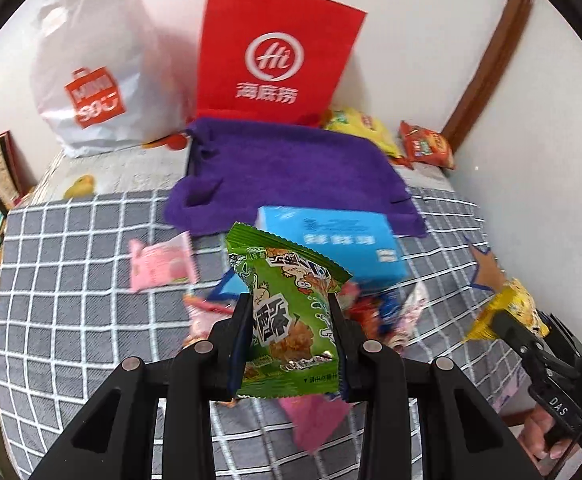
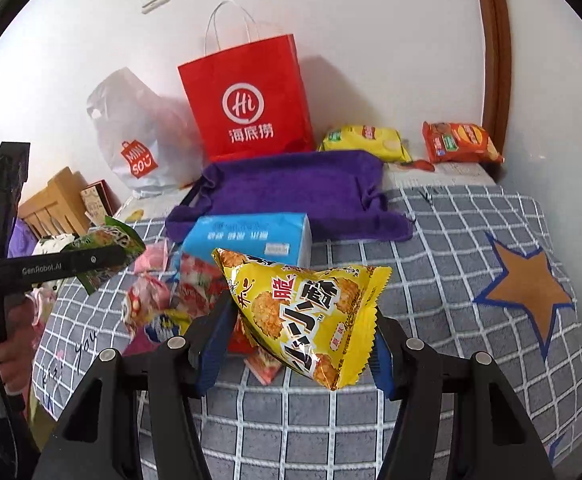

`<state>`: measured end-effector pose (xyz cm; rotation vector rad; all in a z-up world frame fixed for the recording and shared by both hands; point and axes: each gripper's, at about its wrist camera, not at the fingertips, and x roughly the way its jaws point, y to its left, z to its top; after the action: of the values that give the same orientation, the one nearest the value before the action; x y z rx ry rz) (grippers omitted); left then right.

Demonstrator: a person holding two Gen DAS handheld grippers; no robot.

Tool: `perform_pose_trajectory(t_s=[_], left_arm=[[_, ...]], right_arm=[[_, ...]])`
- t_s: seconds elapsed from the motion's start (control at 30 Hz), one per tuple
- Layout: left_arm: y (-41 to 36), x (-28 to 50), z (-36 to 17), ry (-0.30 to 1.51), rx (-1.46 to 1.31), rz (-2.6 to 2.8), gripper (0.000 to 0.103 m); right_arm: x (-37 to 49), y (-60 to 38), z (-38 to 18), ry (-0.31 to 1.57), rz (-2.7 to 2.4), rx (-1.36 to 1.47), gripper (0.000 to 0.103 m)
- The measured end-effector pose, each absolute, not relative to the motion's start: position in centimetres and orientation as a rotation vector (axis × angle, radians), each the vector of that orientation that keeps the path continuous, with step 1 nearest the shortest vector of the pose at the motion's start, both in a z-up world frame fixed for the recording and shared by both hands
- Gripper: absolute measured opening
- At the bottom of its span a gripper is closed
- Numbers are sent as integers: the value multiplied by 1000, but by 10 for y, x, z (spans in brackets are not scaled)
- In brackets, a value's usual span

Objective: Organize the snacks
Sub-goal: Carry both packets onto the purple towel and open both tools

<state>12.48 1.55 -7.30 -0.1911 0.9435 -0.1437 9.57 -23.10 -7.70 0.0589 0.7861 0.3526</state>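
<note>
My left gripper is shut on a green snack packet, held upright above the checked cloth. My right gripper is shut on a puffy yellow snack packet, lifted off the cloth. The right wrist view shows the left gripper at the left with the green snack packet in it. At the right edge of the left wrist view the right gripper carries the yellow snack packet. A pile of small snack packets lies below both, in front of a blue tissue pack.
A purple towel lies behind the tissue pack. A red paper bag and a white plastic bag stand against the wall. A yellow chip bag and an orange cracker bag lie at the back right. A pink packet lies left.
</note>
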Motion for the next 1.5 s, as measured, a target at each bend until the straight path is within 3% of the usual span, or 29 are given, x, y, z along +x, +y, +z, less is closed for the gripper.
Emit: perform_pose_trajectory(t_s=[0.63,1.5], left_arm=[[13,217,-45,934,-204,-171,32],[53,351,-64,935,-208,-103,32]], right_arm=[[207,-186,-43,746,369,14,60],[354,-166,-63,736,312,-3,59]])
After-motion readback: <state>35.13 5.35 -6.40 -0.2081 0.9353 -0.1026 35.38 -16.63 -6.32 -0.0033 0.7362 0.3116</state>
